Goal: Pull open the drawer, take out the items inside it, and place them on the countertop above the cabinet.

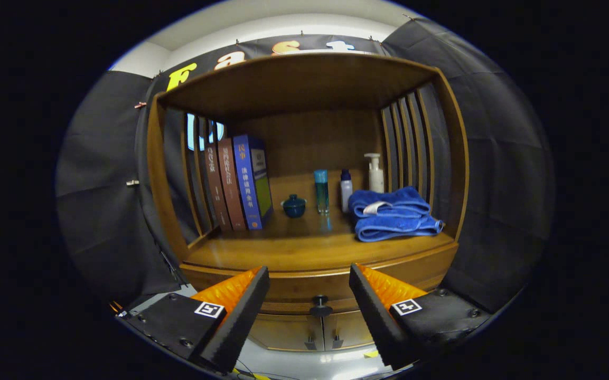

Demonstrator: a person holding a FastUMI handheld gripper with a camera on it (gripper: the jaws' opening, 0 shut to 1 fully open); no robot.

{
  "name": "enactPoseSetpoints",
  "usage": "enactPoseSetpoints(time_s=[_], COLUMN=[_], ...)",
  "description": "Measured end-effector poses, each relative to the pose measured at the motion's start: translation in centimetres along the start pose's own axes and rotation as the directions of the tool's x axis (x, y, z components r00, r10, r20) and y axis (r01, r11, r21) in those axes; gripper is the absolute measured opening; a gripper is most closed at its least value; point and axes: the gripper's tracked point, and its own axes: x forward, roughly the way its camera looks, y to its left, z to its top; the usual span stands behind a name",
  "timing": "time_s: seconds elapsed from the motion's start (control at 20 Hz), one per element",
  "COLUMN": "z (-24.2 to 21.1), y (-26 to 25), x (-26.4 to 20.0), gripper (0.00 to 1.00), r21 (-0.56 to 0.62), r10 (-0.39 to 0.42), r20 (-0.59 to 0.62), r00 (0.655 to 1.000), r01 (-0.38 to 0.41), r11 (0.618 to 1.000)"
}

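My claw (309, 303) spread wide, facing the closed wooden drawer (315, 287).
Its round dark knob (320, 302) sits between my fingers, apart from both; above, the wooden counter (283, 253) carries upright books (238, 182), small bottles (345, 189), folded blue towels (394, 214).

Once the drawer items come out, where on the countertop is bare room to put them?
The front strip of countertop, ahead of the books, is bare. The back row, lidded bowl and bottles, and the towels crowd the rest. Claw open, astride the drawer knob.
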Motion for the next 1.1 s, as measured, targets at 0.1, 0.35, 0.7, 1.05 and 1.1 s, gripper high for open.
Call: enactPoseSetpoints(time_s=[0.1,0.35,0.7,1.05,1.1], z=[-2.2,-7.0,-11.4,-12.9,-13.1], y=[-0.6,-1.5,-2.6,-2.6,-2.6], x=[1.4,4.6,7.6,9.0,9.0], gripper=[0.99,0.99,0.85,0.54,0.46], r21=[0.002,0.008,0.037,0.004,-0.002], r10=[-0.007,-0.028,-0.041,-0.053,-0.049], r20=[-0.034,-0.125,-0.229,-0.252,-0.258], r00=[0.999,0.992,0.973,0.966,0.965], r01=[0.007,0.029,0.051,0.056,0.05], r11=[1.0,1.0,0.998,0.998,0.999])
